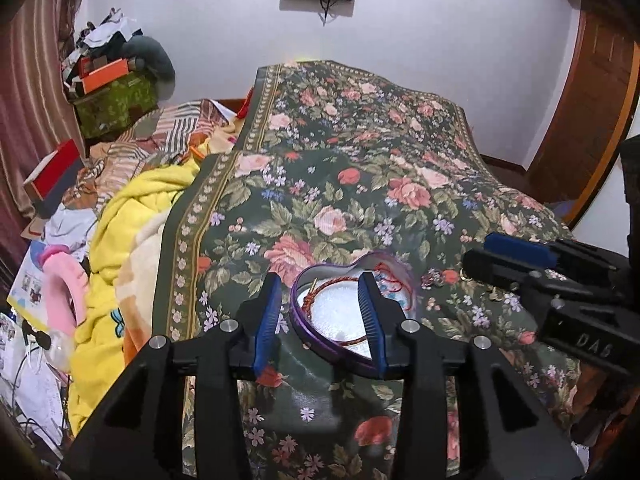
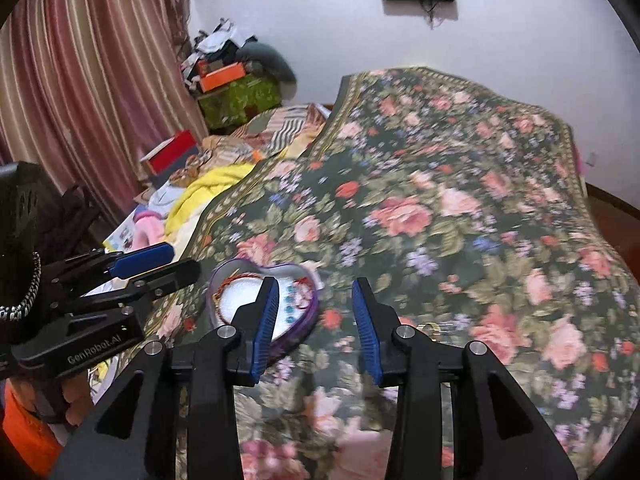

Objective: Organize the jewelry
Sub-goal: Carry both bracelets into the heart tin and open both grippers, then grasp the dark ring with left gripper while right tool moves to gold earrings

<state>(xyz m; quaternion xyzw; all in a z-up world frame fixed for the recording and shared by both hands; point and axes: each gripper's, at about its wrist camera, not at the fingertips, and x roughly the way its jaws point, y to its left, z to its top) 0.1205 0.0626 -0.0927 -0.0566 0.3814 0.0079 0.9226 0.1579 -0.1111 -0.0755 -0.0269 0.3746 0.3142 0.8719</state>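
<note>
While both grippers' fingers (image 1: 370, 312) gape empty, the heart-shaped dish (image 1: 340, 312) (light, rigid, likely slippery) invites a rim grasp.

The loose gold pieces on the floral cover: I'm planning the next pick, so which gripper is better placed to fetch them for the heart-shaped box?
Right, probably. The right gripper is open and empty, beside the gold pieces. The left gripper, also open, hovers over the heart-shaped box.

A floral-covered bed (image 1: 360, 184) carries a heart box (image 1: 304, 320) near its front edge, with small trinkets (image 1: 434, 278) just beside it.
</note>
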